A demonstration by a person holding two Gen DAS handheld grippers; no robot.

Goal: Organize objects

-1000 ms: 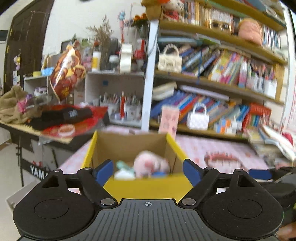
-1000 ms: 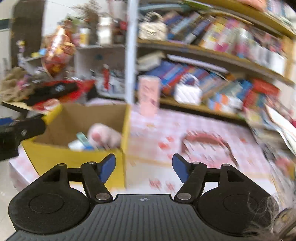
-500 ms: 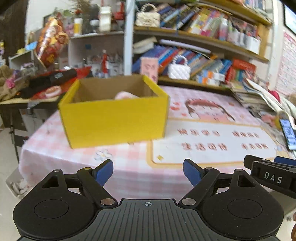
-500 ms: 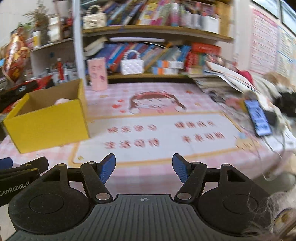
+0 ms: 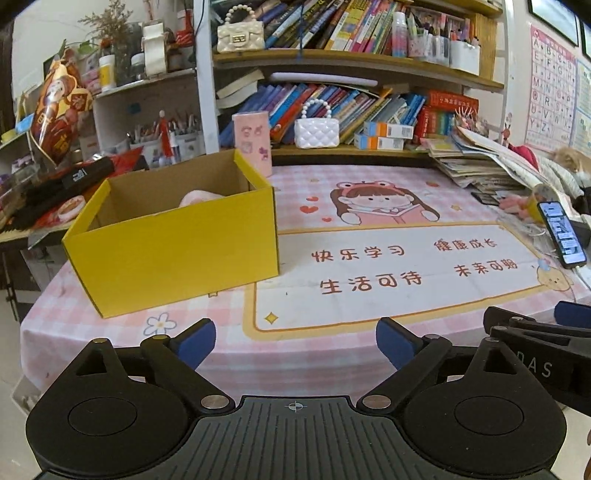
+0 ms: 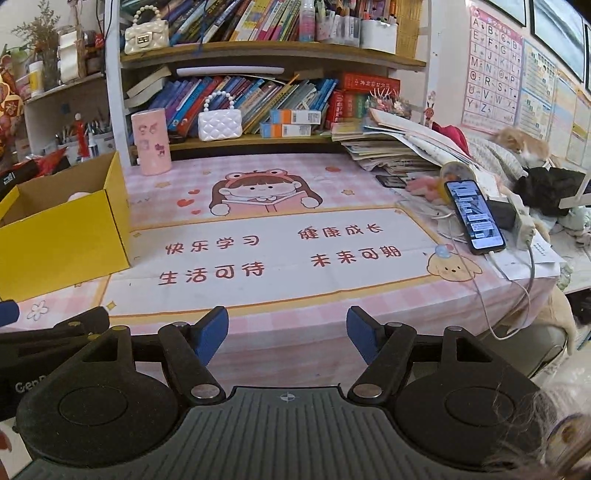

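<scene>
Yellow cardboard: one box (image 5: 177, 251), open at the top, on the left part of the tabletop (image 6: 332, 310), set back a little from the front edge and turned slightly askew. Inside, one pale pink soft thing (image 5: 199, 197), seen only as a rounded top above the box wall; too little in view to name it.

Two claws, side by side, both short of the tabletop's front edge. Left claw (image 5: 295, 339): spread wide, just been opening further, nothing between the blue pads, aimed at the cloth just right of the box. Right claw (image 6: 286, 328): spread apart too, less widely, empty, aimed at the middle of the printed mat.

One pink canister (image 6: 151, 142) upright at the back edge, behind the box and apart from it. One phone (image 6: 474, 218) propped at a slant near the right edge, with one white cable (image 6: 517, 295) hanging over that edge. One heap of papers (image 6: 388, 155) at the back right corner. Two small quilted bags on the shelves behind: one white (image 6: 219, 123) on the lower shelf, one cream (image 6: 146, 35) above.

Open room: the whole middle of the tabletop, from the box's right wall across to the phone, and front edge to canister.
</scene>
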